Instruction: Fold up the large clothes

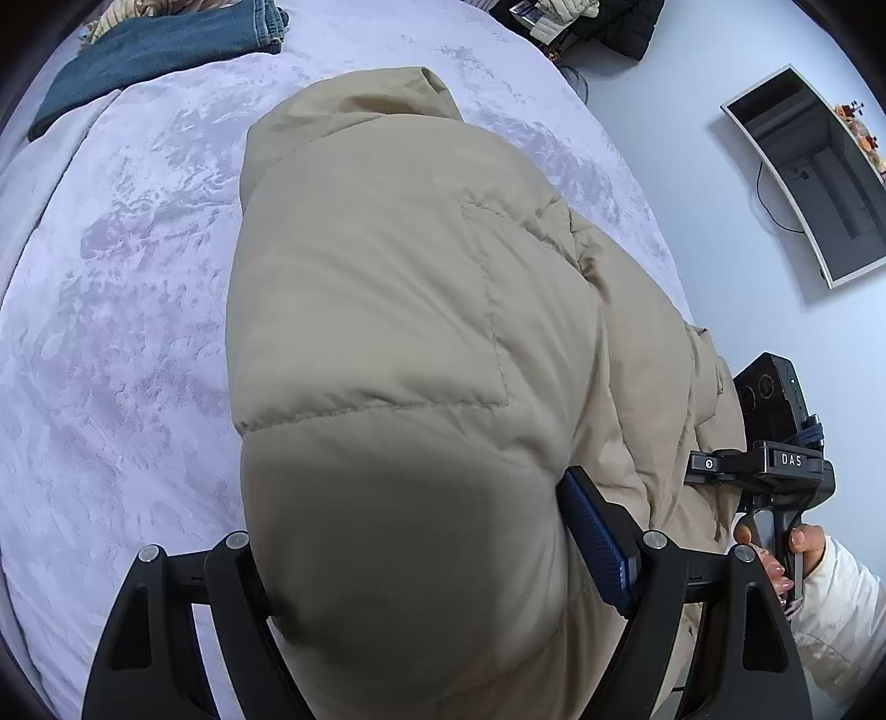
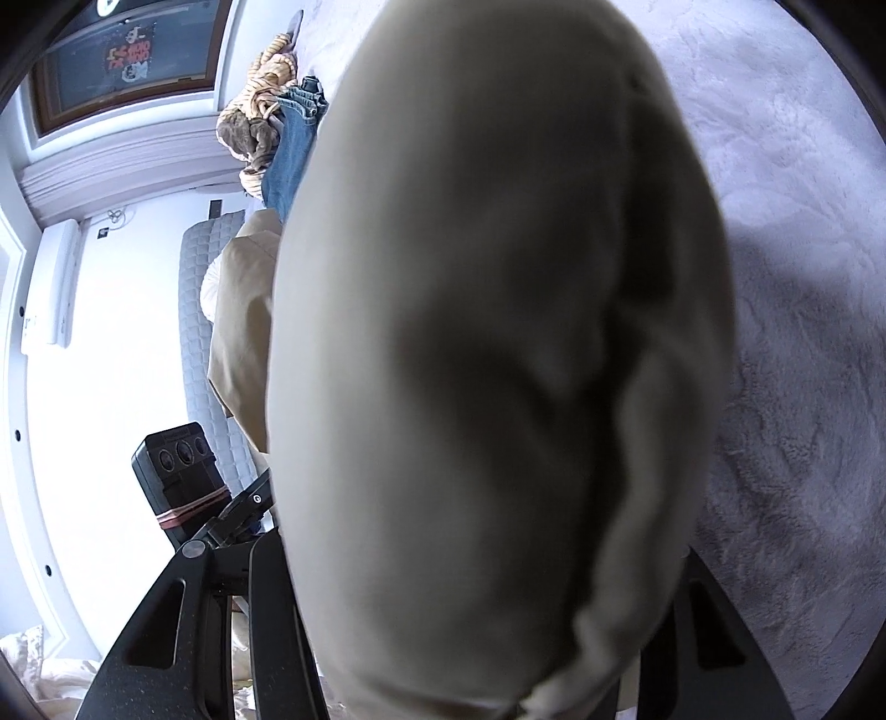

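Observation:
A beige puffer jacket [image 1: 387, 277] lies lengthwise on a bed covered by a lavender plush blanket [image 1: 111, 332]. My left gripper [image 1: 410, 526] is shut on a thick, puffy end of it. The blue pad [image 1: 601, 545] presses into the fabric, and the other finger is hidden behind the bulge. In the right wrist view the jacket [image 2: 498, 277] fills the frame between the black fingers of my right gripper [image 2: 476, 554], which is shut on it. The right gripper [image 1: 775, 471] also shows at the jacket's right edge, held by a hand [image 1: 803, 545] in a white sleeve.
Folded jeans [image 1: 155, 50] and a striped garment lie at the far end of the bed. Dark clothes [image 1: 609, 22] are piled beyond the bed's corner. A flat screen [image 1: 803, 177] is off to the right. The blanket [image 2: 803, 332] spreads wide beside the jacket.

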Demonstrator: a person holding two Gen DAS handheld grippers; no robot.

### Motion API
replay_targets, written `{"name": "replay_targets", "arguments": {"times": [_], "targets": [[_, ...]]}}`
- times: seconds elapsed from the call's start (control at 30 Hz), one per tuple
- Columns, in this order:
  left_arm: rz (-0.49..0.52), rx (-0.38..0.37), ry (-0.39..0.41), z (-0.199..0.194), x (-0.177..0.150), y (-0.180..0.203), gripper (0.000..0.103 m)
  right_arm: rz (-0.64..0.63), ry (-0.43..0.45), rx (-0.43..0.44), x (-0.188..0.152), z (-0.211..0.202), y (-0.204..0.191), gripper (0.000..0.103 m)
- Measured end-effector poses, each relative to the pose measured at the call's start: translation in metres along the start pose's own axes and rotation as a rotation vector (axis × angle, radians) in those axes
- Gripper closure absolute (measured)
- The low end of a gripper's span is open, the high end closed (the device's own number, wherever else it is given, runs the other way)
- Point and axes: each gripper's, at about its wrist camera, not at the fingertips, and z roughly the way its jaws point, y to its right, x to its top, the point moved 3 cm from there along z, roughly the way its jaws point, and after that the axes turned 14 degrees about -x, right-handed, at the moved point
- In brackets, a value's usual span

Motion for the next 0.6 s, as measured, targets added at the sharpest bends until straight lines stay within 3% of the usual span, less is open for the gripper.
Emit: {"name": "replay_targets", "arguments": {"times": [0.3, 0.6], "targets": [[0.021, -0.027, 0.05, -0.064, 0.034, -0.055, 0.019, -0.05, 0.046, -0.017, 0.013, 0.024, -0.067, 0.049], [-0.026, 0.026, 0.16, -0.142, 0.093, -0.17, 0.019, -0.144, 0.058, -0.008, 0.067, 0.117, -0.187, 0.049]]}}
